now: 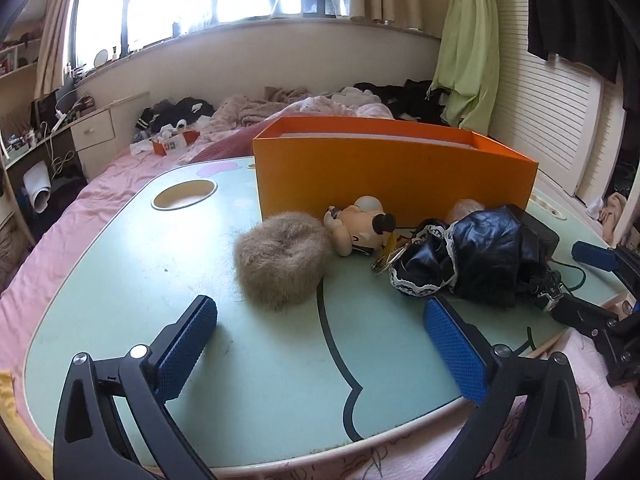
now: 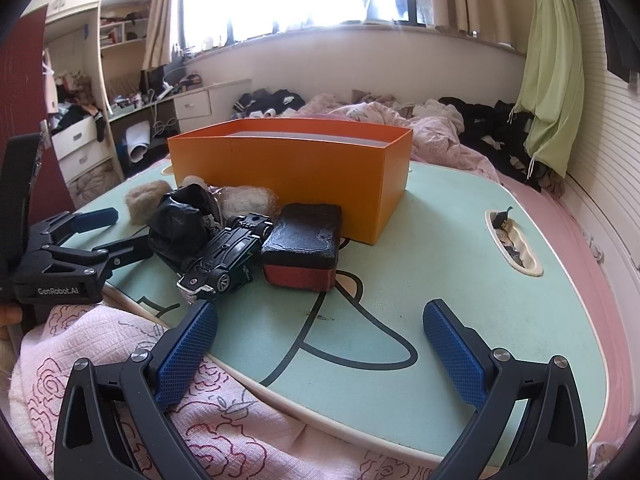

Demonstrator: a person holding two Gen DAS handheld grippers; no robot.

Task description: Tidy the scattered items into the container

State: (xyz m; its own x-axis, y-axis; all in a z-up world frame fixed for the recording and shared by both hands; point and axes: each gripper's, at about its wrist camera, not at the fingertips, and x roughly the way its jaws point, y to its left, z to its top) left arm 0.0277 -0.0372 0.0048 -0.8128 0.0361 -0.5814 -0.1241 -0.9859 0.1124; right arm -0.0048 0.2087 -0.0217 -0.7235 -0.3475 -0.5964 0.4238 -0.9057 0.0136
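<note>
Left wrist view: we see left tool (image 1: 320, 336) spread, empty.
Right tool (image 2: 320, 340): spread, empty.
Remaining: furry scrunchie (image 1: 280, 264), figurine (image 1: 356, 228), toy car (image 2: 224, 260) outside orange box (image 1: 396, 176).
Done: we judge nothing.

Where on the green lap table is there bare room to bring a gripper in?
Free: the green lap table left of the furry beige scrunchie, and right of the red-and-black block. Crowded: the pile against the orange box.
</note>
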